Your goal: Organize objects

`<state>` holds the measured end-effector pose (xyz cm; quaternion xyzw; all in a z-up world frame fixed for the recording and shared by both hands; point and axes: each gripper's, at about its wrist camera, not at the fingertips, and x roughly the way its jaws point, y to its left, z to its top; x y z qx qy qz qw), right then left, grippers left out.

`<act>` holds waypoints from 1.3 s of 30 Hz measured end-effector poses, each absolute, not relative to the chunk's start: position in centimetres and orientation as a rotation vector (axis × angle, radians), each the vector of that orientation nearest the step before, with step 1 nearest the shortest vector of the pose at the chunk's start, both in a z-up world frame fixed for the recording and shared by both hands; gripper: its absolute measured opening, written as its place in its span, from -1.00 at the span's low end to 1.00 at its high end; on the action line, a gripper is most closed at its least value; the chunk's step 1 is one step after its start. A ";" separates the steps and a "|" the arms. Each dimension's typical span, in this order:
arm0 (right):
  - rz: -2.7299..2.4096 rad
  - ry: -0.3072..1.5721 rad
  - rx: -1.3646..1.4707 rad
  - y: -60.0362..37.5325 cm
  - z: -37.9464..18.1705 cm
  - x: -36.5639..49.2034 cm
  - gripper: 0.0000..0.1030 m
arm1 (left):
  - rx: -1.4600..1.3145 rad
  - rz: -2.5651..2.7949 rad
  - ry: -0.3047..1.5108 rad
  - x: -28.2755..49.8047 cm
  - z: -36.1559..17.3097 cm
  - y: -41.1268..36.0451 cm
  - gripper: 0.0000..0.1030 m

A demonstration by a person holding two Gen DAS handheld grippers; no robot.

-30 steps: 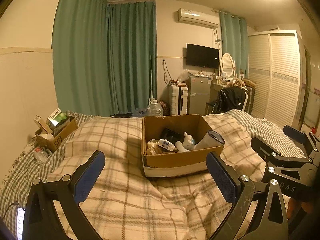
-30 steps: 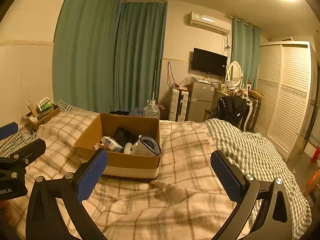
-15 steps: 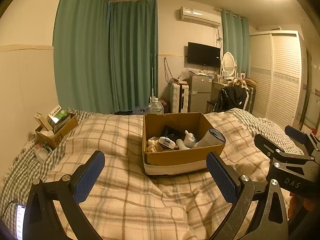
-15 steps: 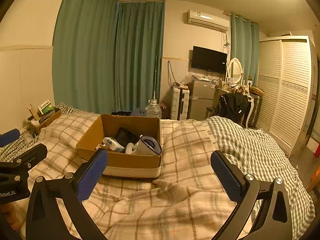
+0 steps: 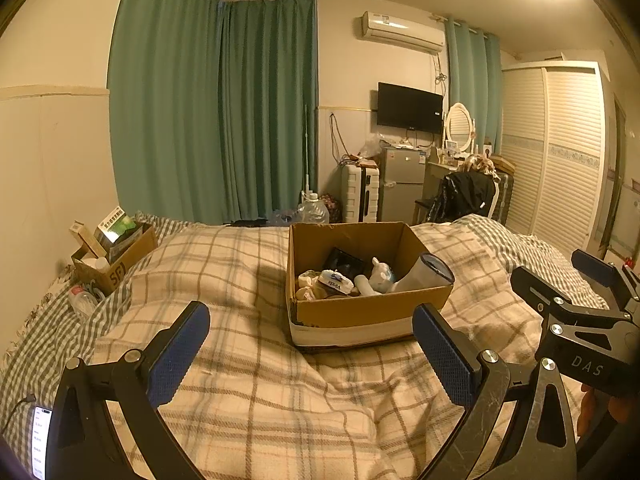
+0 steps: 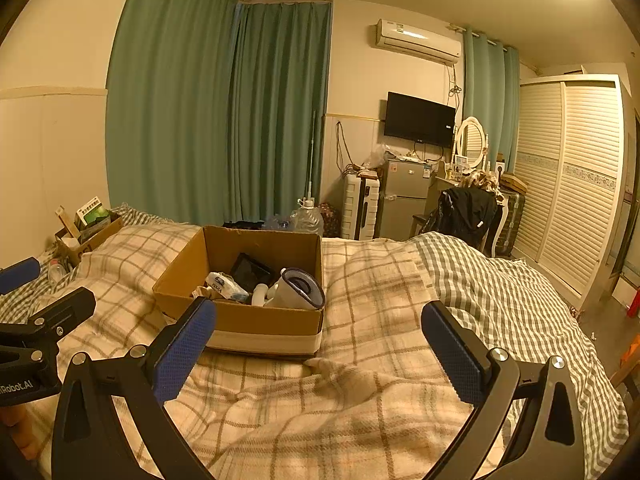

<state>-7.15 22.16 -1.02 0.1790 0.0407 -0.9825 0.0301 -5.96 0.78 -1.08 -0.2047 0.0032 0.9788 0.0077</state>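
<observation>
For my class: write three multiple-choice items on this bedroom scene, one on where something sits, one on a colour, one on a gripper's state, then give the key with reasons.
1. Where does the cardboard box sit?
A. on the plaid blanket on the bed
B. on the floor
C. on the fridge

2. What colour are the pads of the right gripper?
A. red
B. blue
C. white

3. What state is the left gripper in?
A. shut on a cup
B. shut on nothing
C. open, holding nothing

Key: 1 A, the box rests on the checked cover. 2 B, both pads show blue. 3 C, its fingers stand wide apart with only blanket between.
</observation>
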 end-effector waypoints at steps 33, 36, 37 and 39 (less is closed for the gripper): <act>-3.022 0.125 0.569 22.1 -1.2 -7.3 0.99 | -0.633 3.080 0.063 -5.9 -1.2 1.1 1.00; -3.021 0.126 0.571 22.1 -1.2 -7.3 0.99 | -0.632 3.080 0.063 -5.9 -1.2 1.1 1.00; -3.022 0.127 0.571 22.1 -1.3 -7.3 0.99 | -0.633 3.080 0.064 -5.9 -1.2 1.1 1.00; -3.021 0.126 0.571 22.1 -1.3 -7.3 0.99 | -0.634 3.080 0.064 -5.9 -1.2 1.1 1.00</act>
